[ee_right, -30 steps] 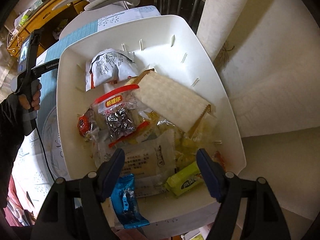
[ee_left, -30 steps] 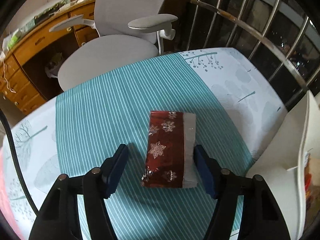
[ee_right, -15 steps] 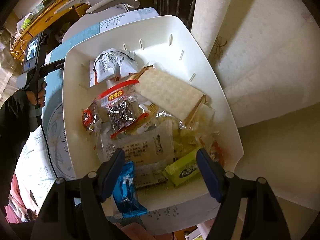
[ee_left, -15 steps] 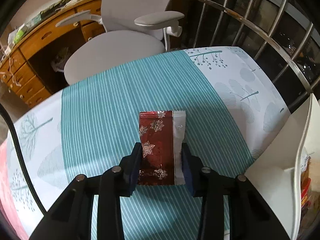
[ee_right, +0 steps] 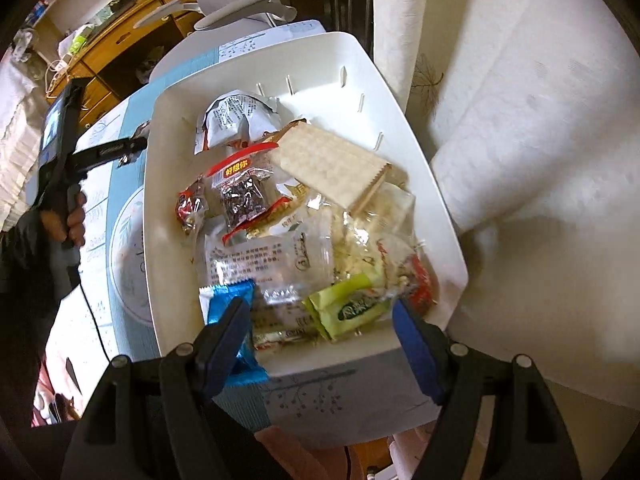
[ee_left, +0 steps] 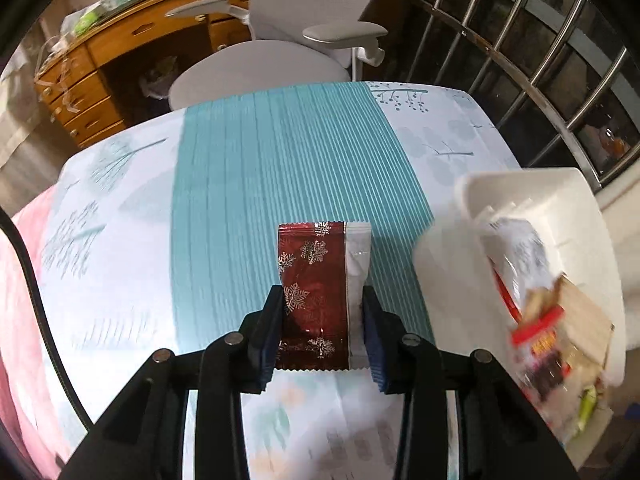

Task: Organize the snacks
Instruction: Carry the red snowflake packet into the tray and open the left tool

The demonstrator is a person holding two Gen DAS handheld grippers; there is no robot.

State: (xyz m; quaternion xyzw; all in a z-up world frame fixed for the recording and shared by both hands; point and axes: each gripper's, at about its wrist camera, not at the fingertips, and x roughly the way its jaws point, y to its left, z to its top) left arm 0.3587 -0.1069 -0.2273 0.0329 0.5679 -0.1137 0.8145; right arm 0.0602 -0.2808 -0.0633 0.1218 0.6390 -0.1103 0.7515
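Clamping red snowflake snack packet (ee_left: pixel 316 292) in left gripper (ee_left: pixel 323 336) jaws, above striped tabletop (ee_left: pixel 280 160), beside white basket (ee_right: pixel 400 120). Hovering over basket's snacks: right gripper (ee_right: pixel 322 344), jaws wide, holding nothing.

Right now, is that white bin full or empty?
Fairly full. Wrapped snacks cover most of the bin's floor: a cracker pack, a green packet, and others overlapping.

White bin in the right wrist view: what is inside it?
The white bin holds a heap of wrapped snacks: a tan cracker pack on top, a green packet, a blue packet at the near edge. Lower packets and the bin's floor are mostly covered.
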